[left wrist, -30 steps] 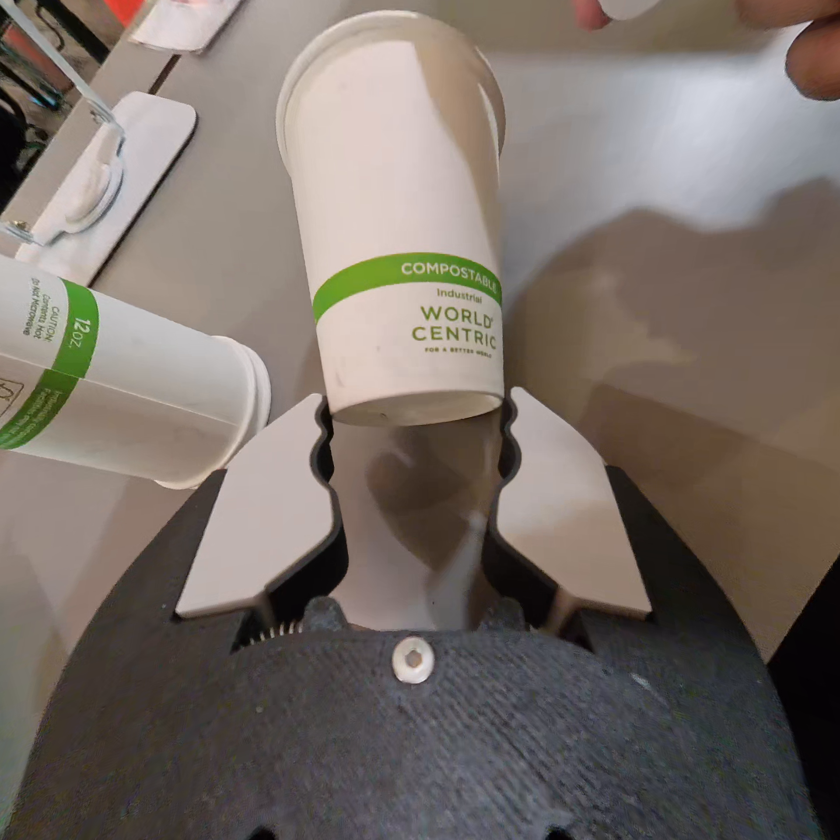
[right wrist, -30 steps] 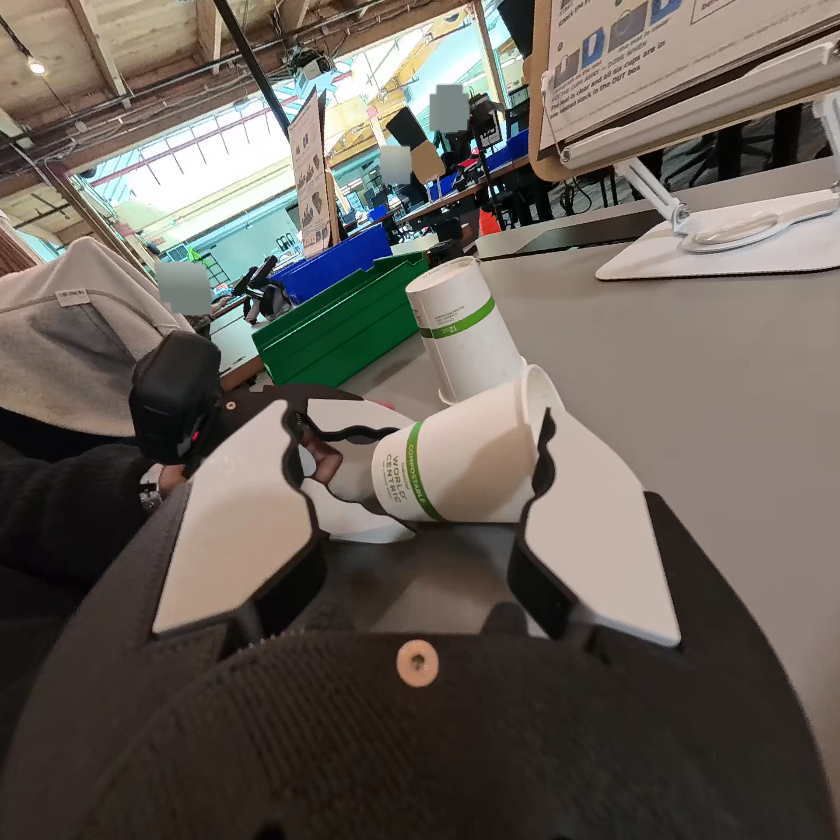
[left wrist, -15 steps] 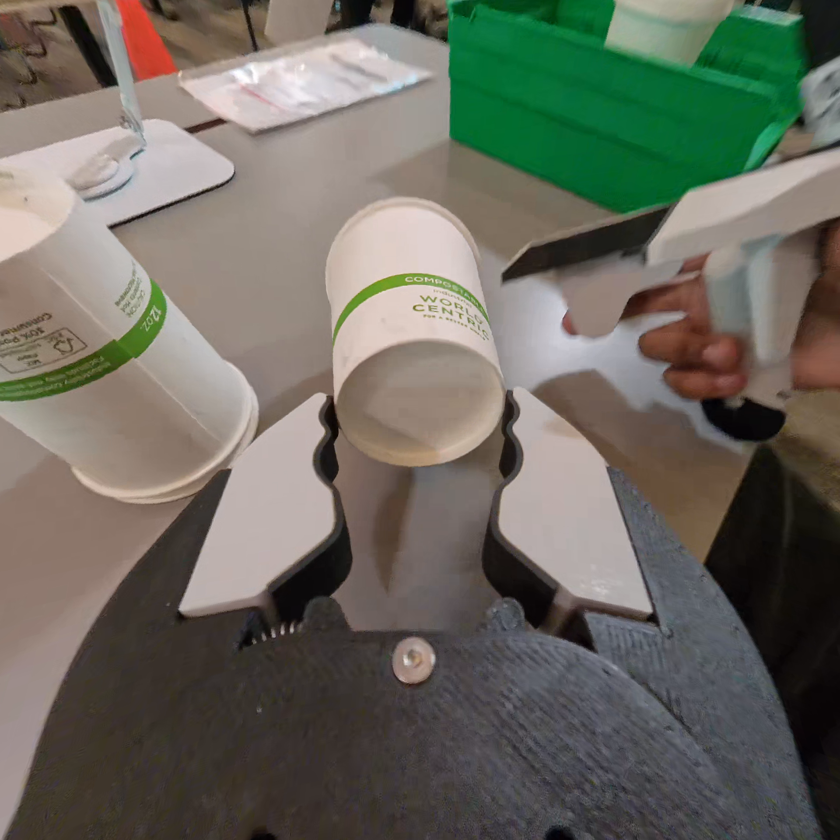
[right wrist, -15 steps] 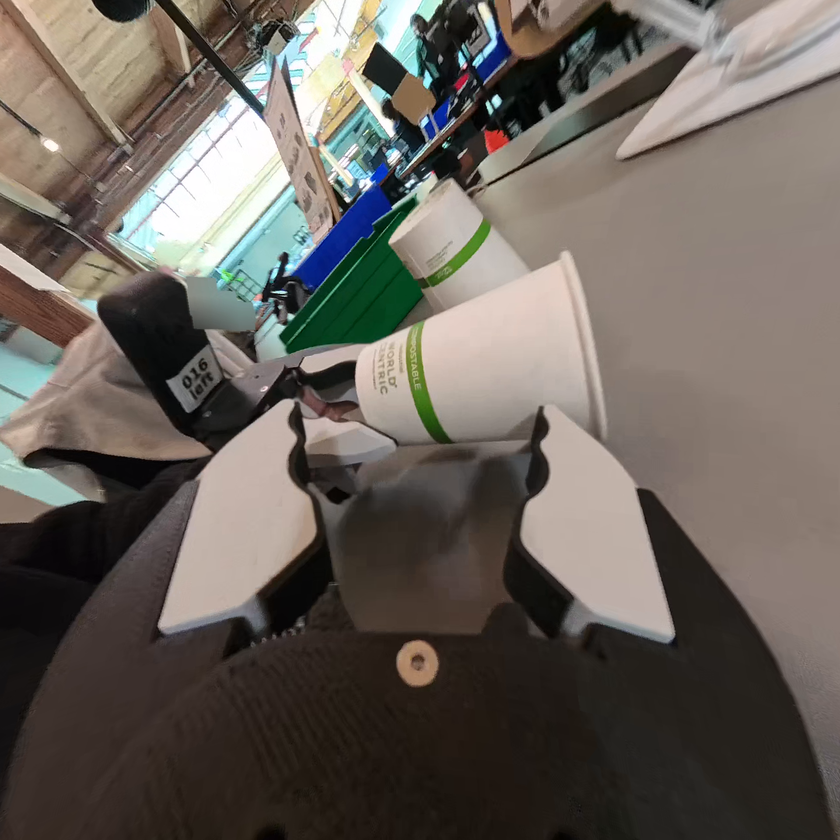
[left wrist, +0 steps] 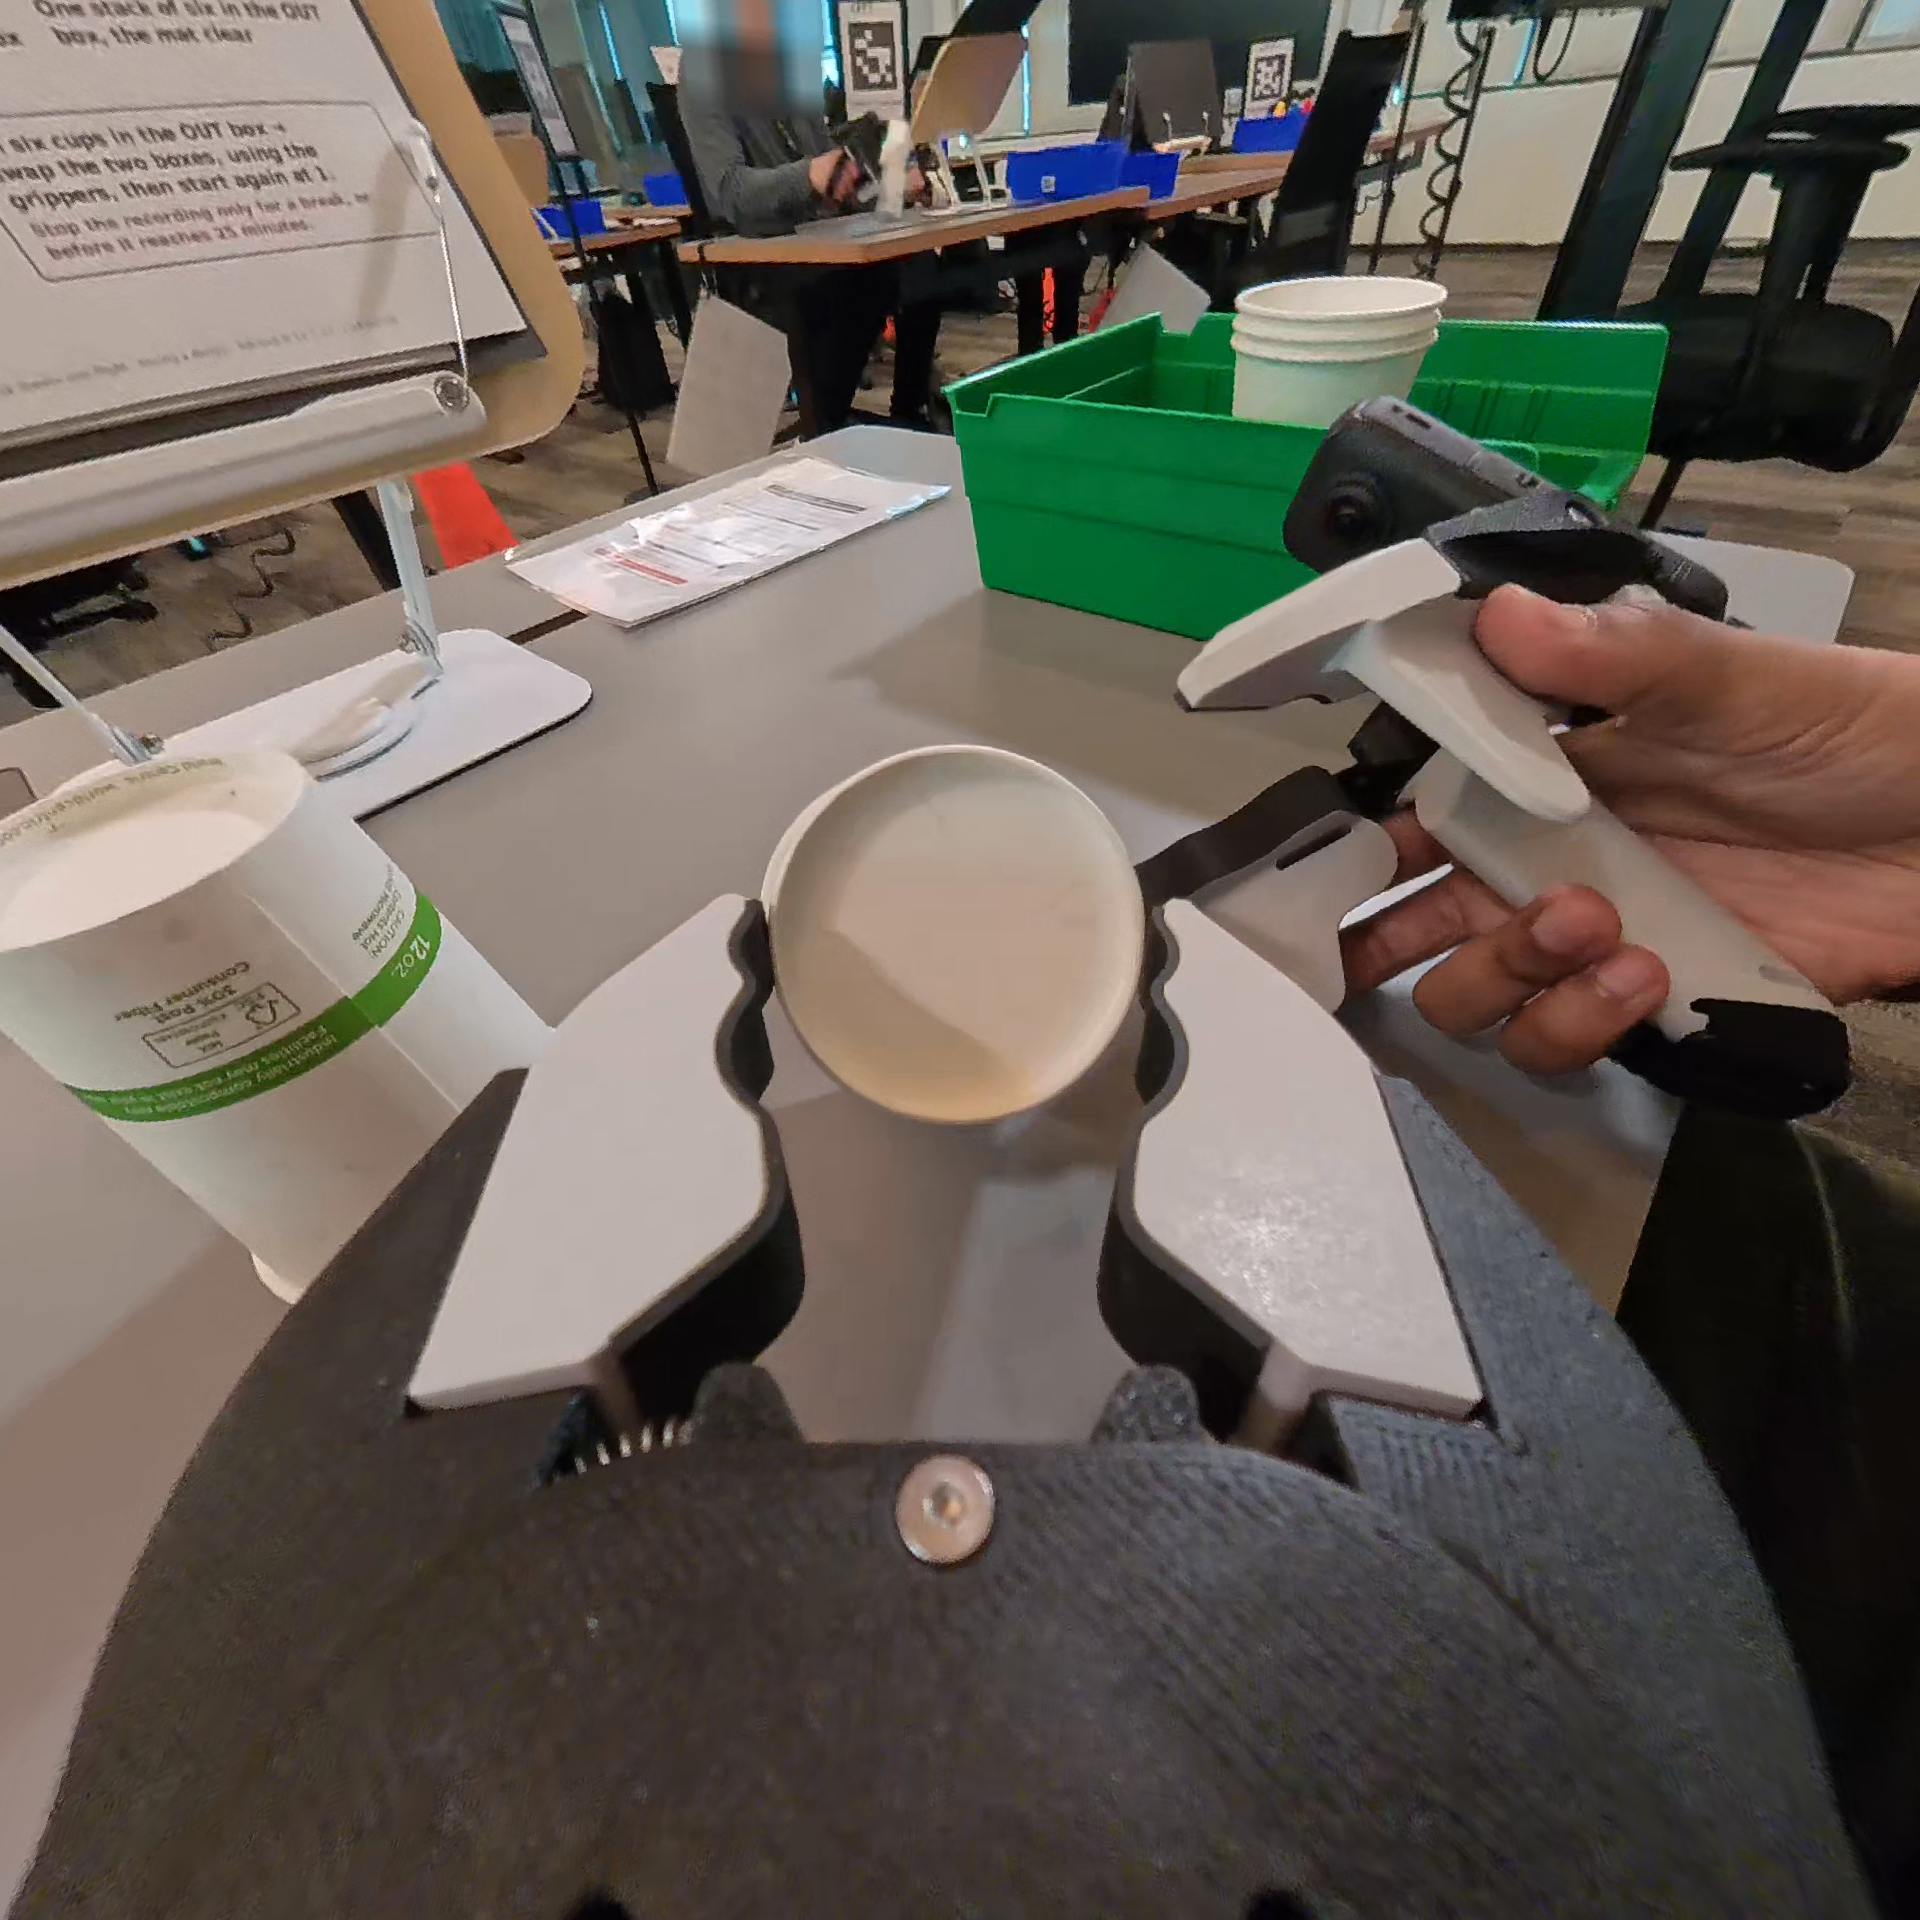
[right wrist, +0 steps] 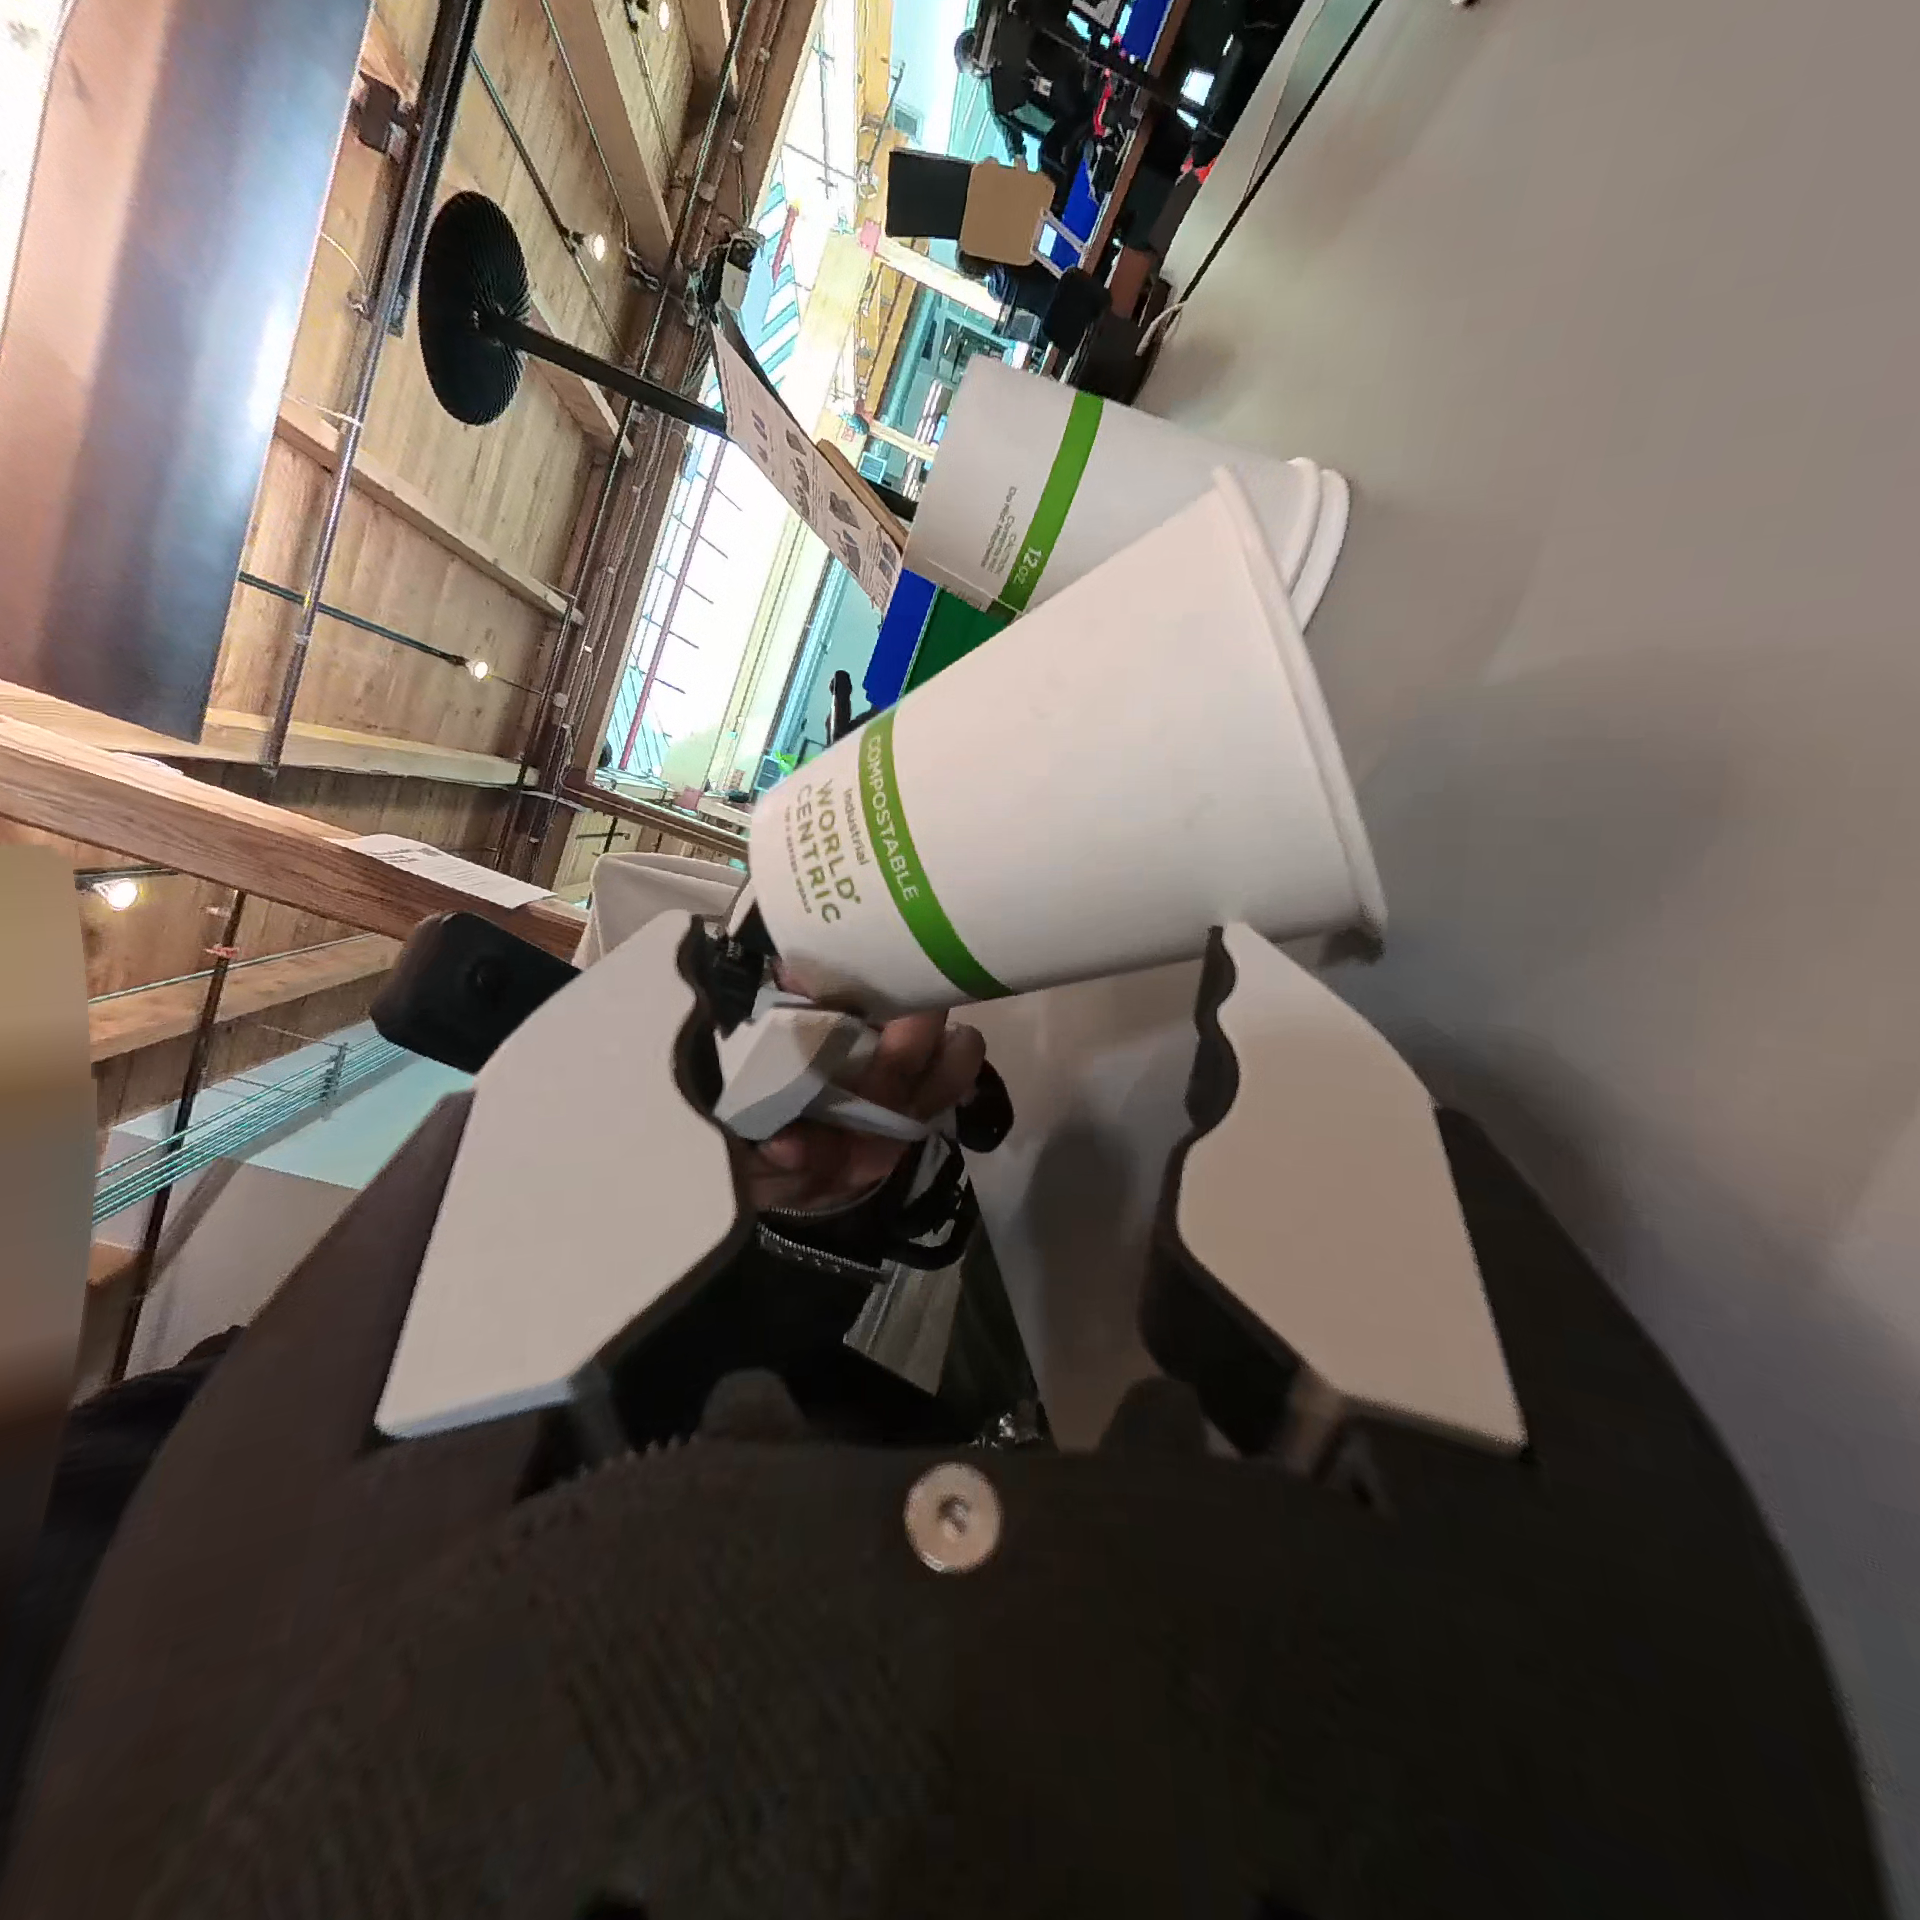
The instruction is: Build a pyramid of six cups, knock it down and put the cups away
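Because the white paper cup with a green band [left wrist: 951, 951] is pinched only at its base between the left gripper [left wrist: 951, 997] fingertips, tilted above the grey table [left wrist: 727, 686], while the right gripper [right wrist: 956, 1049] is held wide open and empty, slippage could be caused by so shallow a grip.

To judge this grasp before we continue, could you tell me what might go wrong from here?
The left gripper pinches the paper cup only at its base, with the jaws' tips; it could slip or pivot. Its rim hangs close beside the upturned cups, so a swing could knock them over.
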The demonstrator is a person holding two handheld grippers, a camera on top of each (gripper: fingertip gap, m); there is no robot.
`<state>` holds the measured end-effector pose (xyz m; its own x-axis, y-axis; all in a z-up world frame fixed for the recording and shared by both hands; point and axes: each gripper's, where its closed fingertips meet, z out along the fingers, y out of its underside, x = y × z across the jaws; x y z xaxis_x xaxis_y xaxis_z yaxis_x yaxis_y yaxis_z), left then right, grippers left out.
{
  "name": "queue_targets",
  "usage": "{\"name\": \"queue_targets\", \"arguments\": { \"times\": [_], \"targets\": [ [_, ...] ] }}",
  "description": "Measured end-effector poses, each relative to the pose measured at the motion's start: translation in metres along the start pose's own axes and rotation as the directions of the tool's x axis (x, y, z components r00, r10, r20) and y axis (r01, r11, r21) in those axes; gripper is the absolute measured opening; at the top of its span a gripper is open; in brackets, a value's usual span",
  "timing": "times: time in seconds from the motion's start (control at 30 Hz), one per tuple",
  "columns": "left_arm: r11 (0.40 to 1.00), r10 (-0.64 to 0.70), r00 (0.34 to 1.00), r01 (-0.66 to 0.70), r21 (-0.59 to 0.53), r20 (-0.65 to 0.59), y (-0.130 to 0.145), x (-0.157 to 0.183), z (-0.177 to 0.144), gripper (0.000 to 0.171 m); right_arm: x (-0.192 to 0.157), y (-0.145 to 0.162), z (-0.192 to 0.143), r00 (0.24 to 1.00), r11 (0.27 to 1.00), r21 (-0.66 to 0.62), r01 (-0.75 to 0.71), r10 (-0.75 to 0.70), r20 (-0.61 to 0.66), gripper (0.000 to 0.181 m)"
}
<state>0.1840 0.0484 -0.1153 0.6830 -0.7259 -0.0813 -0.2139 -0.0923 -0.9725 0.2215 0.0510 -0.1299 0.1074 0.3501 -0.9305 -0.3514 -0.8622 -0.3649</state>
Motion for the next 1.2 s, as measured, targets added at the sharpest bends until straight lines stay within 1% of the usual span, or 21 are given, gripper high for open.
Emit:
{"name": "queue_targets", "arguments": {
  "times": [0.1, 0.23, 0.3, 0.37, 0.5, 0.63, 0.7, 0.77, 0.8, 0.83, 0.87, 0.93, 1.03, 1.13, 1.2],
  "targets": [
    [0.999, 0.003, 1.0, -0.003, -0.039, -0.005, 0.007, 0.002, 0.002, 0.069, -0.002, -0.007, -0.003, 0.999, 0.999, 0.03, 0.039, -0.038, -0.014, 0.097],
    [0.989, -0.023, 1.0, 0.021, -0.146, -0.008, 0.026, 0.002, 0.006, 0.069, -0.008, -0.015, -0.006, 0.99, 0.988, 0.065, 0.142, -0.14, -0.032, 0.103],
    [0.976, -0.032, 0.999, 0.026, -0.216, -0.027, 0.039, 0.004, 0.007, 0.068, -0.016, -0.021, -0.008, 0.982, 0.977, 0.099, 0.191, -0.19, -0.02, 0.101],
    [0.966, -0.074, 0.996, 0.06, -0.253, -0.045, 0.046, 0.007, 0.008, 0.068, -0.024, -0.023, -0.009, 0.974, 0.967, 0.121, 0.223, -0.226, 0.006, 0.097],
    [0.95, -0.199, 0.978, 0.175, -0.26, -0.069, 0.046, 0.009, 0.008, 0.068, -0.031, -0.02, -0.007, 0.966, 0.962, 0.115, 0.247, -0.253, 0.045, 0.09],
    [0.938, -0.294, 0.95, 0.265, -0.222, -0.106, 0.038, 0.007, 0.007, 0.067, -0.021, -0.017, -0.006, 0.962, 0.958, 0.091, 0.272, -0.271, -0.024, 0.079],
    [0.938, -0.313, 0.943, 0.287, -0.195, -0.116, 0.033, 0.004, 0.006, 0.067, -0.016, -0.015, -0.006, 0.96, 0.958, 0.068, 0.277, -0.274, -0.051, 0.076],
    [0.946, -0.288, 0.95, 0.263, -0.192, -0.118, 0.032, 0.005, 0.006, 0.066, -0.013, -0.015, -0.006, 0.958, 0.957, 0.063, 0.282, -0.278, -0.073, 0.079],
    [0.951, -0.27, 0.955, 0.244, -0.192, -0.125, 0.033, 0.006, 0.005, 0.058, -0.01, -0.016, -0.006, 0.956, 0.956, 0.068, 0.285, -0.279, -0.092, 0.09],
    [0.96, -0.249, 0.955, 0.22, -0.175, -0.161, 0.03, 0.011, 0.004, 0.015, -0.009, -0.016, -0.005, 0.954, 0.954, 0.066, 0.291, -0.283, -0.102, 0.089],
    [0.962, -0.253, 0.95, 0.227, -0.154, -0.184, 0.027, 0.017, 0.003, 0.015, -0.007, -0.015, -0.005, 0.951, 0.954, 0.055, 0.295, -0.288, -0.111, 0.089],
    [0.956, -0.25, 0.962, 0.228, -0.183, -0.109, 0.033, 0.014, 0.006, 0.013, -0.003, -0.014, -0.005, 0.947, 0.955, 0.028, 0.296, -0.29, -0.135, 0.09],
    [0.954, -0.206, 0.972, 0.173, -0.243, -0.117, 0.044, 0.019, 0.007, 0.024, 0.003, -0.01, -0.005, 0.946, 0.958, 0.0, 0.287, -0.283, -0.158, 0.089],
    [0.95, -0.21, 0.972, 0.177, -0.259, -0.103, 0.047, 0.016, 0.008, 0.028, 0.01, -0.004, -0.004, 0.942, 0.96, -0.053, 0.275, -0.28, -0.185, 0.084],
    [0.943, -0.209, 0.974, 0.177, -0.283, -0.088, 0.051, 0.013, 0.008, 0.039, 0.011, 0.002, -0.002, 0.945, 0.961, -0.091, 0.262, -0.274, -0.177, 0.083]
  ]
}}
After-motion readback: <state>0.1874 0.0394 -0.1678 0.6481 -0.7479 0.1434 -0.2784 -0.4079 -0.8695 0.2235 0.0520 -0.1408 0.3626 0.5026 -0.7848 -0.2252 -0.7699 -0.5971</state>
